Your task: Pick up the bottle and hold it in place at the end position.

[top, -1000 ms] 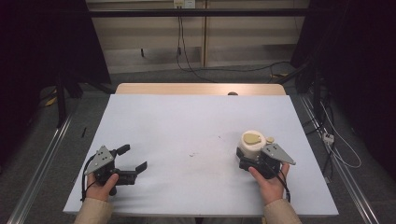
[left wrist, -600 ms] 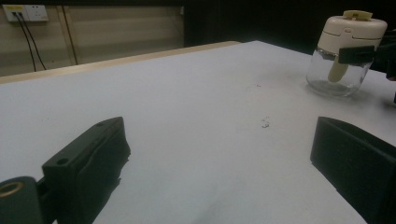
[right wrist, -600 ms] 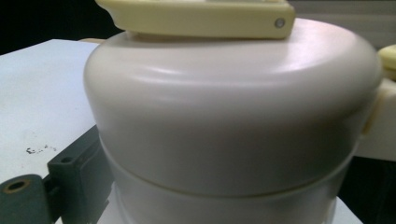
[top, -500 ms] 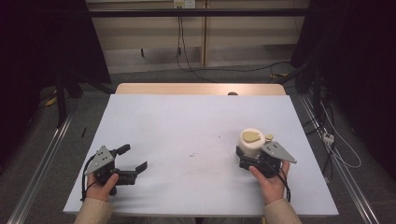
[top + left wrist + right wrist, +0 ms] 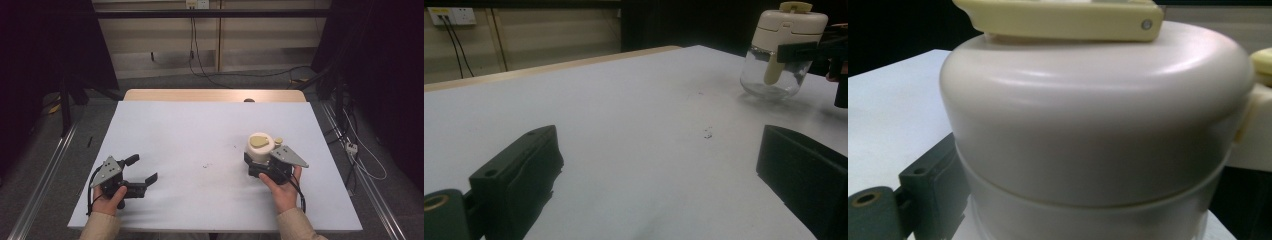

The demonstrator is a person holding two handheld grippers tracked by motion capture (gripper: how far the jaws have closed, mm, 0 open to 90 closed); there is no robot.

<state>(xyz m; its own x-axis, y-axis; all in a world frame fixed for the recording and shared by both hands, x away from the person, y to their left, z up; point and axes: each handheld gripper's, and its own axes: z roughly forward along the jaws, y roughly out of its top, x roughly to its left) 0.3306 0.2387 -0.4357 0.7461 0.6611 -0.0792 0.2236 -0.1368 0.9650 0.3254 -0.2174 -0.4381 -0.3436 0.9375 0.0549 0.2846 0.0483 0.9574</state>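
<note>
A glass jar [image 5: 259, 148] with a cream lid stands upright on the white table [image 5: 200, 130], right of frame centre, grasped by the right gripper [image 5: 256, 167], while the left gripper [image 5: 141, 172], lower left, has its fingers released.

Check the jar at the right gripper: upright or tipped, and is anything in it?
Upright: the jar stands on its glass base on the table, cream lid on top. The glass looks empty in the left gripper view.
</note>
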